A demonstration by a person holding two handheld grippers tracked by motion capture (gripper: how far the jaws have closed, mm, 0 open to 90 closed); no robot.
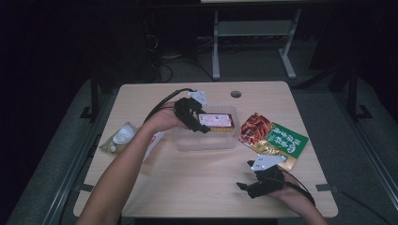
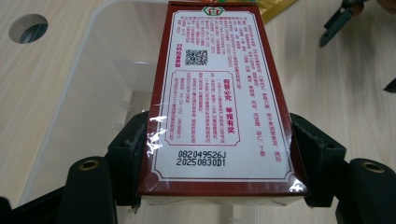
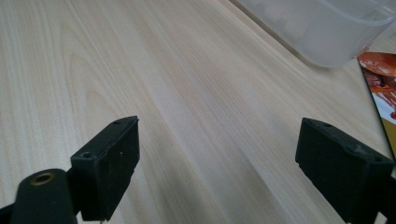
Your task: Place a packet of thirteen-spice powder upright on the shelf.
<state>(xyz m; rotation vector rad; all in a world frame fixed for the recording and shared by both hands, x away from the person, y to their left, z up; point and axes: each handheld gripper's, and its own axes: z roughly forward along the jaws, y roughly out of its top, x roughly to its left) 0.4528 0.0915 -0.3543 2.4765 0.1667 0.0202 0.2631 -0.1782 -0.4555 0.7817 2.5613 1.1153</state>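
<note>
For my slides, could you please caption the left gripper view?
Left gripper clamps a red printed box above a clear plastic tub.

Far end of the red box past the frame's top edge — print too small to read

One red-bordered carton, one clear plastic tub and one green-and-red food pouch are present. Two packets lie at the table's left: one clear bag and one white packet. Two grippers are counted, left and right.
</note>
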